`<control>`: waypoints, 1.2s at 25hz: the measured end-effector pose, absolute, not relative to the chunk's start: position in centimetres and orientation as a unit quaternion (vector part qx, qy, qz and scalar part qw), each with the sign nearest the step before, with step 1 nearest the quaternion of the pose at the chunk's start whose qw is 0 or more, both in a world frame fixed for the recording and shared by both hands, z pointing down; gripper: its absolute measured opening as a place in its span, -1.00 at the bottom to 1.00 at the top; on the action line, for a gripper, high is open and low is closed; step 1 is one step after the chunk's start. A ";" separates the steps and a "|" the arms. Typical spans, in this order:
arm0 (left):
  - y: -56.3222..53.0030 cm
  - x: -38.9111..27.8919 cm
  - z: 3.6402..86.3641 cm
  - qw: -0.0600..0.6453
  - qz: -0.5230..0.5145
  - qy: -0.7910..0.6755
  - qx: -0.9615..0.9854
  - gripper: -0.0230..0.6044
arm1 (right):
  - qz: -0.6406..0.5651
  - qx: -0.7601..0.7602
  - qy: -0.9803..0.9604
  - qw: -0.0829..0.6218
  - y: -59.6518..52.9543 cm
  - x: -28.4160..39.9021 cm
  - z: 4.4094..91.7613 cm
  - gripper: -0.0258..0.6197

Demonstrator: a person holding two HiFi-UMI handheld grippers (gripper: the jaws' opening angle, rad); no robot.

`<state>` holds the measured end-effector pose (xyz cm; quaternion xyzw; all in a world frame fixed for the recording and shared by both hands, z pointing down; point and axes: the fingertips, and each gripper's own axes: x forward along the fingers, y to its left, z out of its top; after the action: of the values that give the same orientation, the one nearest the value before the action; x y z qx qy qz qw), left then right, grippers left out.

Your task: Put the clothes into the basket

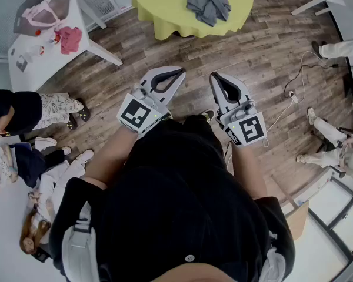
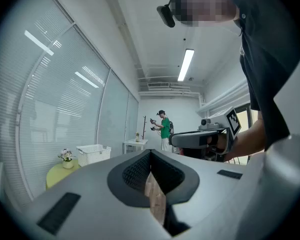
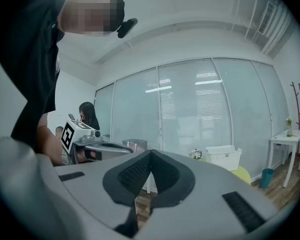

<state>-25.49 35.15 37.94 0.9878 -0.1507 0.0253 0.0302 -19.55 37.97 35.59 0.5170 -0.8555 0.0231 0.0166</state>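
The person stands on a wooden floor [image 1: 270, 57] and holds both grippers out in front of the body, side by side and well above the boards. In the left gripper [image 1: 177, 71] view the two jaws are pressed together at their tips, and only floor shows through the opening behind them. The right gripper [image 1: 214, 76] is the same: its jaws are closed tip to tip and pinch nothing. Each gripper shows at the edge of the other's view, level with it and apart from it.

The clothes [image 1: 207, 0], a crumpled grey heap, lie on a round yellow-green surface [image 1: 165, 7] ahead of the person, well apart from both grippers. The white slatted basket [image 2: 93, 153] does not show in the head view. The gripper views catch it on or just behind a yellow-green round surface, just beside a small pot of flowers [image 2: 66, 157] (whether this is the surface that carries the clothes cannot be told).

To the person's left stands a white table [image 1: 44, 54] that carries pink items. Further people stand or sit at both edges of the head view. In the left gripper view, a person in a green top [image 2: 164, 129] stands at the far end of the room, near a small white table [image 2: 135, 144].
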 end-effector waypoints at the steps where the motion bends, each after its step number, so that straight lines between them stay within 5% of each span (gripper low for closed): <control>1: 35.3 -25.5 37.8 0.021 0.033 -0.145 0.989 -0.89 | 0.023 0.517 -0.855 0.018 38.0 -19.6 35.6 -0.85; 18: 35.0 -26.4 37.2 0.038 0.022 -0.129 0.991 -0.89 | 0.024 0.545 -0.838 0.016 38.4 -19.2 35.1 -0.85; 30: 30.8 -20.7 36.2 0.009 0.028 -0.124 0.992 -0.89 | 0.018 0.552 -0.834 -0.003 33.8 -14.1 34.3 -0.85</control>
<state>-20.71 30.85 36.19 0.9919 -0.1236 0.0279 0.0088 -14.09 33.80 34.30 0.5518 -0.8338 0.0183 -0.0025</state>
